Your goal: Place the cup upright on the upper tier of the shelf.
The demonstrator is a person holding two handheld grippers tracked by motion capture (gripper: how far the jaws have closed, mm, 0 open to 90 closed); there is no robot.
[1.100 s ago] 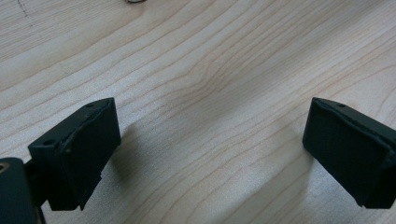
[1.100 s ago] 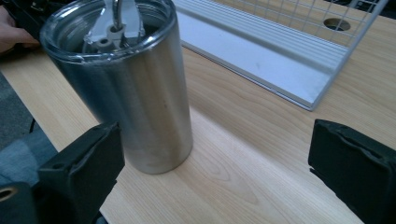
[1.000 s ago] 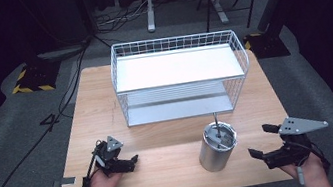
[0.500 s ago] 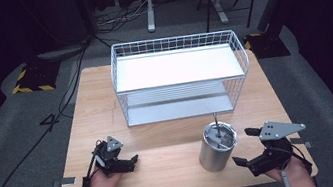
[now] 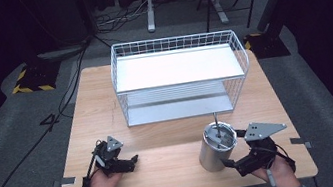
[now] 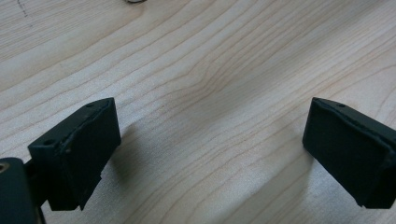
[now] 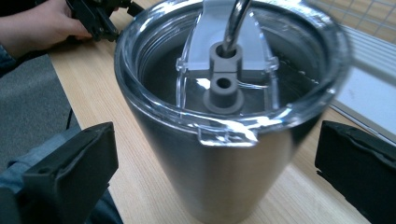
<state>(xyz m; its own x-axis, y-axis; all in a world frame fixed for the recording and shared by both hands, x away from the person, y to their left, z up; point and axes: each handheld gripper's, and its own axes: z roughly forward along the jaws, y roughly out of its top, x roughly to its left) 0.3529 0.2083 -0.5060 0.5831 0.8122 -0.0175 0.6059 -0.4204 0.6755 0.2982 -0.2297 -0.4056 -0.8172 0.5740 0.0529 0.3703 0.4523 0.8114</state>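
Steel tumbler (image 7: 224, 140), base cut off below.

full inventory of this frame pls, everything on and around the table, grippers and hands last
tumbler: 1, steel with clear lid, near edge of the table right of centre, between the right gripper's open jaws
straw: 1, metal, through the lid
wire rack: 1, white, two shelves, far half of the table
table: 1, light wood
yellow-black striped base: 1, on the floor far left
cables: several, black, on the floor left of the table
left gripper: 1, black, open, resting on the table near left
right gripper: 1, black, open, jaws either side of the tumbler, not closed on it
hands: 2, one on each gripper, at the near edge
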